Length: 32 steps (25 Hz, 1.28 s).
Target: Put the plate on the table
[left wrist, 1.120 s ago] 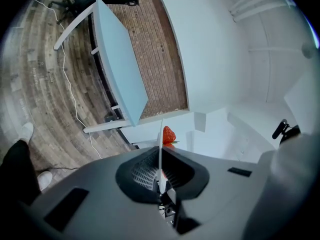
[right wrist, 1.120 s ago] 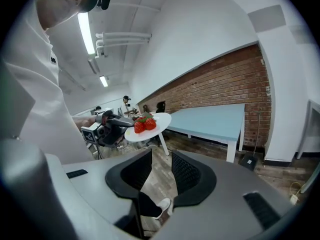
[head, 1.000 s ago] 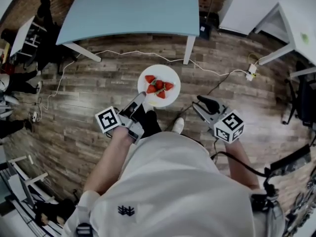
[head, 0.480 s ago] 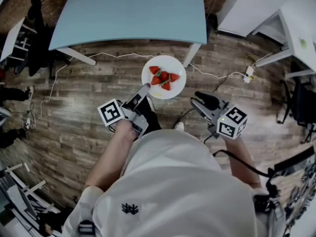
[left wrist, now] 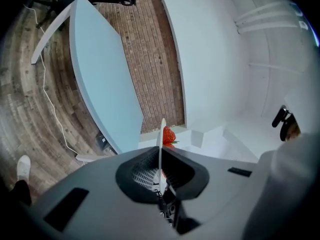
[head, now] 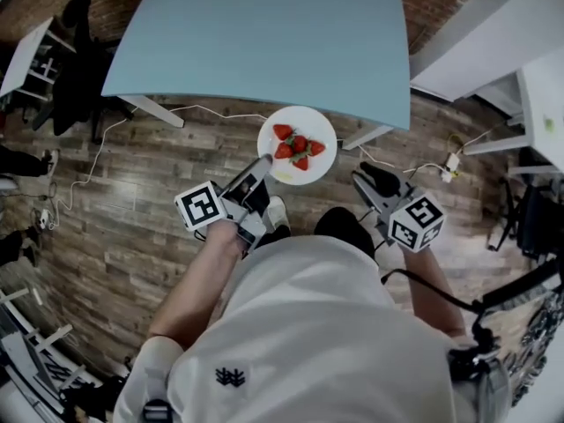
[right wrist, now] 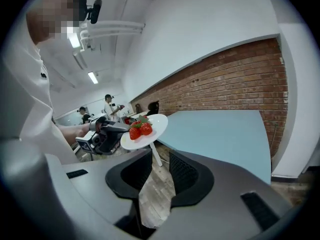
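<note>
A white plate (head: 297,145) with several strawberries (head: 297,145) is carried in the air just short of the light blue table (head: 264,33), over the wooden floor. My left gripper (head: 260,166) is shut on the plate's near rim. In the left gripper view the plate (left wrist: 161,144) shows edge-on between the jaws, a strawberry (left wrist: 169,135) beyond it. My right gripper (head: 368,183) hangs to the right of the plate, open and holding nothing. The right gripper view shows the plate (right wrist: 145,131), the left gripper (right wrist: 107,134) and the table (right wrist: 220,134) ahead.
A table leg (head: 370,137) stands close right of the plate, another leg (head: 154,111) to the left. A cable (head: 141,135) runs across the floor under the table. White desks (head: 520,51) stand at the right. Chairs and people's legs line the far left.
The person has walked toward the blue table. The plate, held by my left gripper, now lies at the table's near edge. My right gripper kept its place beside it.
</note>
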Each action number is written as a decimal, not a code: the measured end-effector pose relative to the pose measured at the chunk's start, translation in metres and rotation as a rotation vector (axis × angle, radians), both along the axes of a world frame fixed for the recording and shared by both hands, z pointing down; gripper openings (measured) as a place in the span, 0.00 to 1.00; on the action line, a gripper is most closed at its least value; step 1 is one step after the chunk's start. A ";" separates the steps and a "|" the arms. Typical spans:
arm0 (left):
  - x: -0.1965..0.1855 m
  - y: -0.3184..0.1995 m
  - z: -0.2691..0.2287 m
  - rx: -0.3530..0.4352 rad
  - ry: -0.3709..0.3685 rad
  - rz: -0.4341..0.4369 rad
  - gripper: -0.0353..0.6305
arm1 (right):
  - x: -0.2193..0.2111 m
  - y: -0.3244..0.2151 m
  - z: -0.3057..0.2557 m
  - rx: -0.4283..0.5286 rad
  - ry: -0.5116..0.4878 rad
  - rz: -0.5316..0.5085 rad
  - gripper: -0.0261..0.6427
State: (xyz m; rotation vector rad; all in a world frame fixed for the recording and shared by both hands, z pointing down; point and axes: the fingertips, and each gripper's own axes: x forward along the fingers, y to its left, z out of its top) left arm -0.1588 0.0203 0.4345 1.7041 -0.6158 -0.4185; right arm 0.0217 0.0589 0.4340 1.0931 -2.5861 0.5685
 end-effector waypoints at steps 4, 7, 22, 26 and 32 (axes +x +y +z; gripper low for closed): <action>-0.021 -0.025 0.004 -0.020 0.042 -0.041 0.07 | -0.021 -0.024 0.008 -0.019 0.050 -0.023 0.20; -0.026 -0.043 0.002 -0.009 0.038 -0.051 0.07 | -0.024 -0.039 0.011 -0.029 0.060 -0.030 0.20; 0.072 -0.298 0.059 -0.086 -0.034 -0.076 0.07 | 0.077 -0.267 0.023 -0.043 0.031 -0.038 0.20; 0.102 -0.357 0.079 -0.114 -0.048 -0.085 0.07 | 0.113 -0.300 0.028 -0.075 0.022 -0.016 0.20; 0.161 -0.461 0.136 -0.183 -0.069 -0.066 0.07 | 0.174 -0.367 0.063 -0.164 0.003 0.021 0.20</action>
